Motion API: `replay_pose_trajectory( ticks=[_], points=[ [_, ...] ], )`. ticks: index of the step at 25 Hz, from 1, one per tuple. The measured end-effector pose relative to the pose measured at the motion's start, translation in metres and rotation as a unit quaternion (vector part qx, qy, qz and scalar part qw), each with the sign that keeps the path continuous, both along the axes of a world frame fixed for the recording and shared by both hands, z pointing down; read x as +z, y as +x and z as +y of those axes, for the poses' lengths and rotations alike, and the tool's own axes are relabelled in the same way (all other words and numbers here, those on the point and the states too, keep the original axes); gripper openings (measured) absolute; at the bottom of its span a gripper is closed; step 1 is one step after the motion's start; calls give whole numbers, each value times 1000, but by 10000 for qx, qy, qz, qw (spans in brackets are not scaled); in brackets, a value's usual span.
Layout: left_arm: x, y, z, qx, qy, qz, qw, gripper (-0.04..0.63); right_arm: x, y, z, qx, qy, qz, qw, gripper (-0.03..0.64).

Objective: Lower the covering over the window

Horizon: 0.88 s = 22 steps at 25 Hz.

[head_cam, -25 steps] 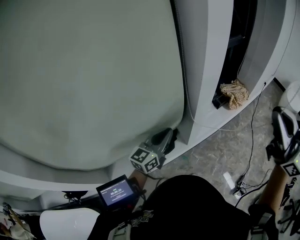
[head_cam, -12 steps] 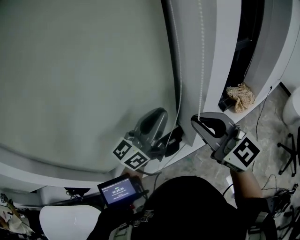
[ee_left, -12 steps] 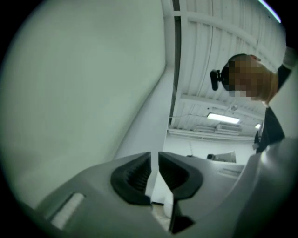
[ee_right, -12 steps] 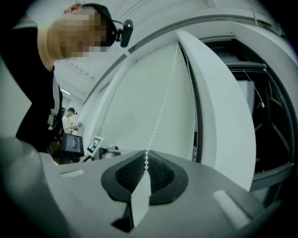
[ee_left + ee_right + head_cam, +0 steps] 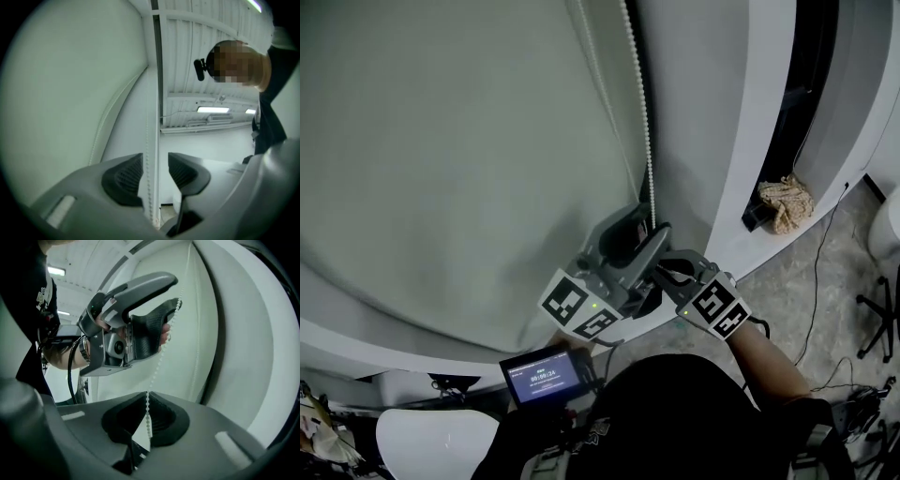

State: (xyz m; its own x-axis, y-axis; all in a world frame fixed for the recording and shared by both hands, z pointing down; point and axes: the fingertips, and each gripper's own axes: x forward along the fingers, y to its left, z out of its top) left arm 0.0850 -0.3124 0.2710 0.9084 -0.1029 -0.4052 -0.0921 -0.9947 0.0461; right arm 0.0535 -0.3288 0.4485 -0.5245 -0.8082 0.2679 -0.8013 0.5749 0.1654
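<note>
Lower centre, closest: right tool [image 5: 146, 404] clamped narrow on the bead chain [image 5: 161, 357]. Just above it, left tool [image 5: 154, 171] newly spread wide around that same chain, seemingly without touching it. Farther back, filling the upper left: pale roller blind [image 5: 441, 141], chain hanging along its right edge.

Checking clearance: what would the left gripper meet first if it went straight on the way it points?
Likely the bead chain, hanging between the left gripper's jaws, which have just been opening and do not press it. Behind it stands the white window frame; depth is unclear.
</note>
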Motion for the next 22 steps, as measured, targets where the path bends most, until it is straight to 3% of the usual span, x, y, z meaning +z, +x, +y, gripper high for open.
replay_pose_trajectory(
  ticks=[3, 9, 15, 20, 22],
  points=[
    [1, 4, -5, -108, 122, -56, 9999, 166, 2, 1, -1, 33, -47, -159, 9999, 11],
    [-2, 7, -14, -112, -177, 42, 9998, 101, -1, 11, 5, 146, 0, -452, 9989, 12],
    [-7, 23, -7, 64, -166, 66, 9998, 20, -1, 17, 7, 111, -49, -513, 9986, 12],
    [-28, 30, -2, 488, -349, 403, 9974, 49, 0, 33, 5, 252, -14, -313, 9992, 12],
    [-28, 33, -3, 531, -405, 408, 9969, 20, 0, 37, 5, 242, -49, -310, 9992, 12]
  ],
)
